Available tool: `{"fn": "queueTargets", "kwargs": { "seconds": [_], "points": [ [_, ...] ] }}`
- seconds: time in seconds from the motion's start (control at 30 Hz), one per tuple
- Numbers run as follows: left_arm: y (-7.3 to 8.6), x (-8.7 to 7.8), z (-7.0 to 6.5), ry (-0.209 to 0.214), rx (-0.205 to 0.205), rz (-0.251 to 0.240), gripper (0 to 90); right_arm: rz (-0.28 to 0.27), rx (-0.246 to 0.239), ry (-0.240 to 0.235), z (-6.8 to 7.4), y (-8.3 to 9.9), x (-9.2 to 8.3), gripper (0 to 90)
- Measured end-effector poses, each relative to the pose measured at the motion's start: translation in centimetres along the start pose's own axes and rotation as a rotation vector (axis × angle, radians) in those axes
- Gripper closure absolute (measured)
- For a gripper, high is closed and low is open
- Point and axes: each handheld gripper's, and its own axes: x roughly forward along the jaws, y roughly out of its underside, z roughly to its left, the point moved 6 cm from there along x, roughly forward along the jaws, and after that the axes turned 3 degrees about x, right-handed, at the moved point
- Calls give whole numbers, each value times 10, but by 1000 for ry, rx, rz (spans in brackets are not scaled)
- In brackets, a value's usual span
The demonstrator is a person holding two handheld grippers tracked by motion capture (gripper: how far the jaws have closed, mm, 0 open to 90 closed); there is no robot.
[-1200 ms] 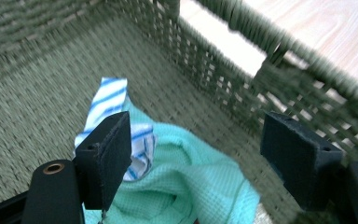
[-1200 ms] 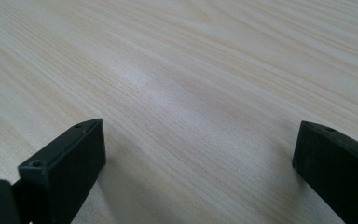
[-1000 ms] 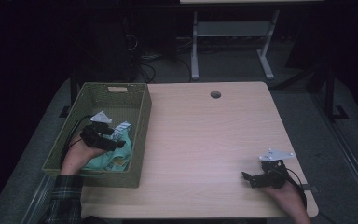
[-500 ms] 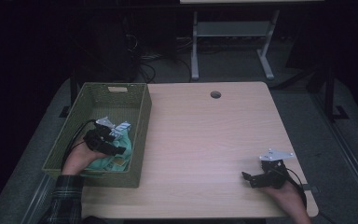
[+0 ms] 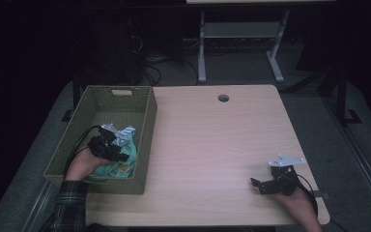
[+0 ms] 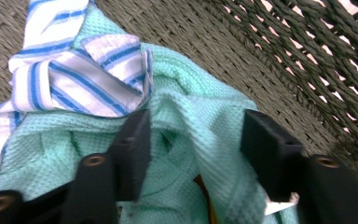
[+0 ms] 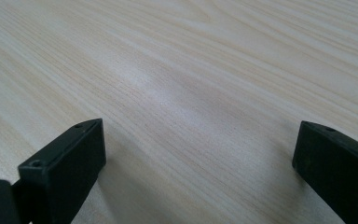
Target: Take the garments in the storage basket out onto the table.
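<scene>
A mint green cloth (image 5: 131, 151) (image 6: 200, 105) lies bunched in the near end of a green woven basket (image 5: 147, 126), with a white and blue striped cloth (image 5: 124, 132) (image 6: 74, 79) partly on top of it. My left gripper (image 5: 124, 156) (image 6: 196, 140) reaches down into the basket. Its jaws have just been closing and stand either side of a raised fold of the mint cloth, without visibly squeezing it. My right gripper (image 5: 257, 185) (image 7: 196, 154) rests low over the bare wooden table (image 5: 212, 145) near its front right corner, open, with nothing between the jaws.
The basket's woven wall (image 6: 307, 70) rises close on the right of the left gripper. A round cable hole (image 5: 223, 98) sits at the table's far edge. Beyond the table are a dark floor and a metal frame (image 5: 236, 43).
My left hand has shifted slightly toward the basket's near end and sunk onto the cloths, and its jaws have narrowed around the mint fold. The right gripper has stayed still.
</scene>
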Motion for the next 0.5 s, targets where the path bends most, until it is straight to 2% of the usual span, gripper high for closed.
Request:
{"fn": "queueTargets", "kwargs": {
  "seconds": [0.1, 0.3, 0.33, 0.43, 0.5],
  "points": [
    [1, 0, -2, 12, 9, 12, 566, 0, 0, 0, 0, 0, 0, 21],
    [0, -2, -4, 35, 21, 20, 827, 0, 0, 0, 0, 0, 0, 21],
    [-1, -3, -5, 38, 9, 11, 865, 0, 0, 0, 0, 0, 0, 21],
    [-2, -7, -4, 30, 18, -9, 873, 0, 0, 0, 0, 0, 0, 21],
    [-5, -10, -4, 31, 8, -43, 875, 0, 0, 0, 0, 0, 0, 21]
  ]
}}
